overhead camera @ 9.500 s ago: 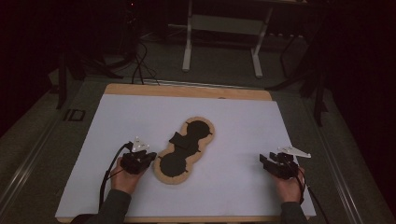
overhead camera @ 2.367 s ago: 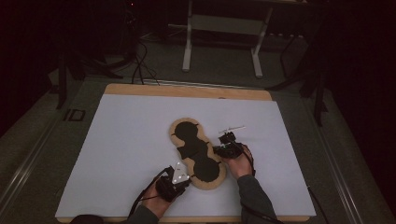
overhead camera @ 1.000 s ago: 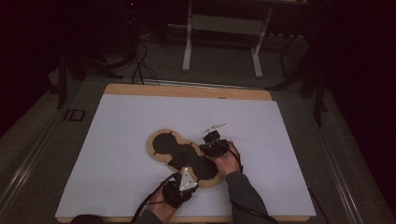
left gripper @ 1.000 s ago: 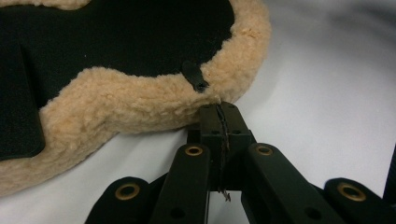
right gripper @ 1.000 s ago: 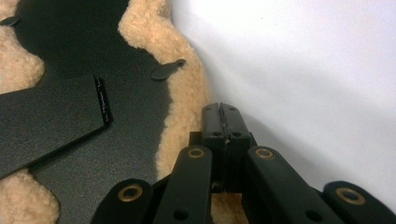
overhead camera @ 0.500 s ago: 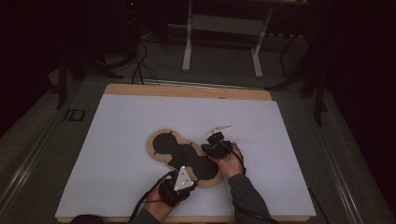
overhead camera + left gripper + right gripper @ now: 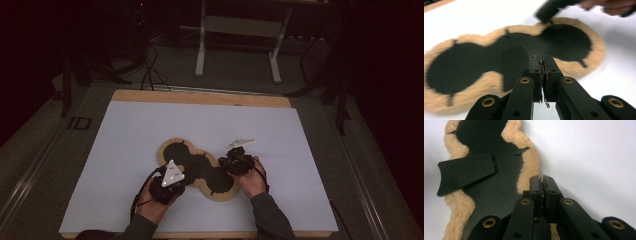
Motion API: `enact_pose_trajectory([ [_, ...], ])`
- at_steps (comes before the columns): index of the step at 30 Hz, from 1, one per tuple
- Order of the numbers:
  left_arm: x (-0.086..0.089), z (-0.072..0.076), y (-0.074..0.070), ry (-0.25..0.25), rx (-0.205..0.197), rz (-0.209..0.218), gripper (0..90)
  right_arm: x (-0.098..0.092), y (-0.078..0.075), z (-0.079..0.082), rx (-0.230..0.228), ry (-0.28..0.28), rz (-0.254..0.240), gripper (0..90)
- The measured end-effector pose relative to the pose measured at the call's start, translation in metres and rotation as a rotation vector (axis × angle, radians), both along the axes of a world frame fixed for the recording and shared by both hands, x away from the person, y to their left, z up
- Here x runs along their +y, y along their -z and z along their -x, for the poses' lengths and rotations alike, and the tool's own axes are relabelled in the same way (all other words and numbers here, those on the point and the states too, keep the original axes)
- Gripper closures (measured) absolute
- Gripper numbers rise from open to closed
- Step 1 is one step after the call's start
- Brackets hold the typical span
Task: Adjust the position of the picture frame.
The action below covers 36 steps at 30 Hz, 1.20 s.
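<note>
Lying flat on the white sheet (image 7: 125, 150) of the counter (image 7: 200, 96): a peanut-shaped black piece edged in tan fleece (image 7: 197, 169), placed just ahead of the person's two hands, near the front middle of the sheet. Hovering over its near left lobe, the left hand-held gripper (image 7: 543, 72), jaws drawn almost together with a thin slit between the pads and nothing caught in them, having just eased apart a touch. Poised at the piece's right edge, the right hand-held gripper (image 7: 543, 192), likewise nearly closed and empty, its jaws also just eased apart a touch, tips above the fleece border where it meets the bare sheet. Seen in the right gripper view, a loose black flap (image 7: 465, 172) lying across the dark centre, a row of stitching at one end. Visible from above, grey three-cornered plates atop both tools, cables trailing back toward the sleeves. Beyond the counter, dark floor (image 7: 235, 60) and the legs of a stand (image 7: 237, 47).
</note>
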State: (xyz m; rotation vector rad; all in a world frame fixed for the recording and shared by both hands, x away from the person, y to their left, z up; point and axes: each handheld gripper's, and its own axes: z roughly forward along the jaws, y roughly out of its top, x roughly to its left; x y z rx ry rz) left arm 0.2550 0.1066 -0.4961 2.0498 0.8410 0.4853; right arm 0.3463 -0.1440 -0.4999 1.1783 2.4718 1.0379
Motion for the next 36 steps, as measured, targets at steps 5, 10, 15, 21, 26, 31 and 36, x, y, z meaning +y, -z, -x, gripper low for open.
enact_pose_trajectory([
  [5, 0.022, -0.013, -0.004, -0.062, 0.006, 0.017, 87.0, -0.01, 0.0, 0.008, -0.001, 0.002, -0.001, 86.4],
  [10, 0.043, -0.024, -0.006, -0.129, 0.007, 0.042, 88.2, -0.018, 0.002, 0.017, -0.005, 0.002, -0.009, 86.4],
  [15, 0.059, -0.038, -0.005, -0.177, 0.019, 0.06, 88.1, -0.02, 0.004, 0.026, -0.006, -0.009, 0.003, 85.6],
  [21, 0.072, -0.06, 0.004, -0.225, 0.052, 0.056, 85.6, -0.03, 0.004, 0.04, -0.016, -0.016, 0.013, 84.8],
  [26, 0.077, -0.081, 0.015, -0.25, 0.082, 0.055, 80.8, -0.042, 0.004, 0.05, -0.02, -0.005, 0.011, 84.8],
  [31, 0.075, -0.092, 0.02, -0.275, 0.098, 0.05, 78.3, -0.05, 0.006, 0.056, -0.016, -0.005, 0.021, 84.8],
  [36, 0.07, -0.104, 0.021, -0.295, 0.104, 0.029, 77.9, -0.058, 0.008, 0.061, -0.012, 0.007, 0.012, 83.8],
])
